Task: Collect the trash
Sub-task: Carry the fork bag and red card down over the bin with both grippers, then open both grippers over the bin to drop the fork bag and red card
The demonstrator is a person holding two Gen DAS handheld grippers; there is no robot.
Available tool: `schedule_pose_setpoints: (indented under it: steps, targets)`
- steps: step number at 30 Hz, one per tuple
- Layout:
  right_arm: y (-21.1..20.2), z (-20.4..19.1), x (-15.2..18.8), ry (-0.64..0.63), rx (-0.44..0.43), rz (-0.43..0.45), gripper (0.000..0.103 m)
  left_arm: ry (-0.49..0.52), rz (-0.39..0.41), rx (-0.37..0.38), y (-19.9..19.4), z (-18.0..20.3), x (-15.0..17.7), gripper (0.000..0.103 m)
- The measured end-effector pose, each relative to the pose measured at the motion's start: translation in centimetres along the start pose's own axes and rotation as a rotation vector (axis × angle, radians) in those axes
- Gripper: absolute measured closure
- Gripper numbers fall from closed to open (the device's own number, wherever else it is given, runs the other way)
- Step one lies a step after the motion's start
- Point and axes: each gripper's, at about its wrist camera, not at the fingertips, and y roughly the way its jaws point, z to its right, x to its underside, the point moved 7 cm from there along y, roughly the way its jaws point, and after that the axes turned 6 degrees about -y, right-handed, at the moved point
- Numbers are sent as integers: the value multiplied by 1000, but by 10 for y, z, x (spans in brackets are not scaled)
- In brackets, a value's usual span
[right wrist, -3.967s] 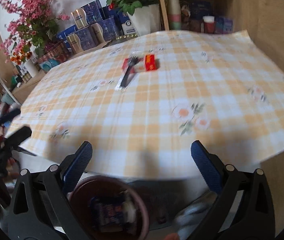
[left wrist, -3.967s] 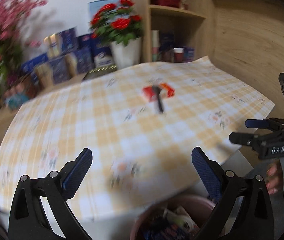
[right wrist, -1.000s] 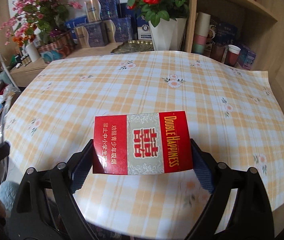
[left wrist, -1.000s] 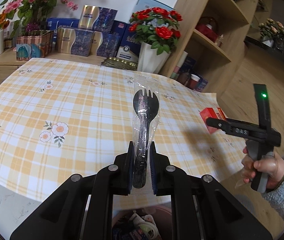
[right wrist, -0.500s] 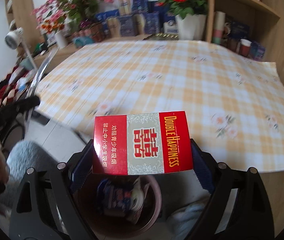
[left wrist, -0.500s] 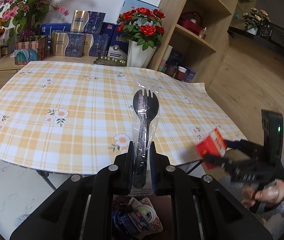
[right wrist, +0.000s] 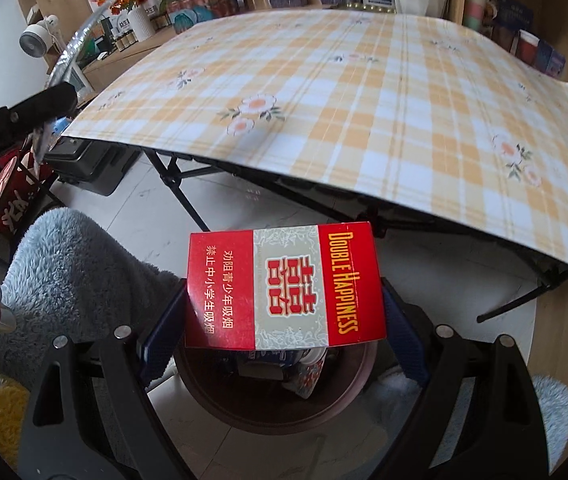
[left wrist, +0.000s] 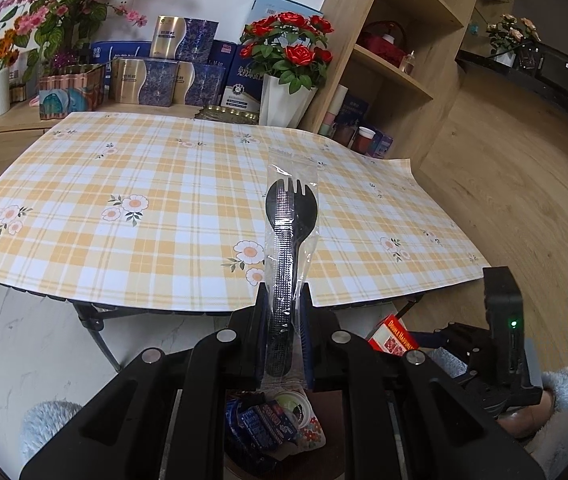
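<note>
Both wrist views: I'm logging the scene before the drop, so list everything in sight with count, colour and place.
spork: one, black, in clear wrapper, held over the bin
cigarette pack: one, red and silver, held above the bin
bin: one, dark brown, on the floor by the table, trash inside
tablecloth: one, yellow-white plaid with flowers, covering the table
roses: one bunch, red, white vase, behind the table
boxes: several, blue and gold, behind the table
shelf: one, light wood, at the table's far right corner
left hand-held gripper: one, black, shut on the spork
right hand-held gripper: one, black, shut on the cigarette pack
sleeve: blue-grey fleece, left of the pack
</note>
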Motion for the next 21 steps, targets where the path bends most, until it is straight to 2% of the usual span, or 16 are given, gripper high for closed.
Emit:
schedule_pose_setpoints:
  steps: [7,9,13,21]
  targets:
    - [1,3,-2,11,0,-1,14,6,-11,-3,4,0,4,89]
    - [-5,7,-6,12,19,24,10,11,-19,-5,7,0,7,89]
    - [-18,18,-15,29,37,65,9,24,-40,-11,15,-1,15,89]
    - [-60,44,-36,35,142,176,8,68,-100,-11,36,0,37,89]
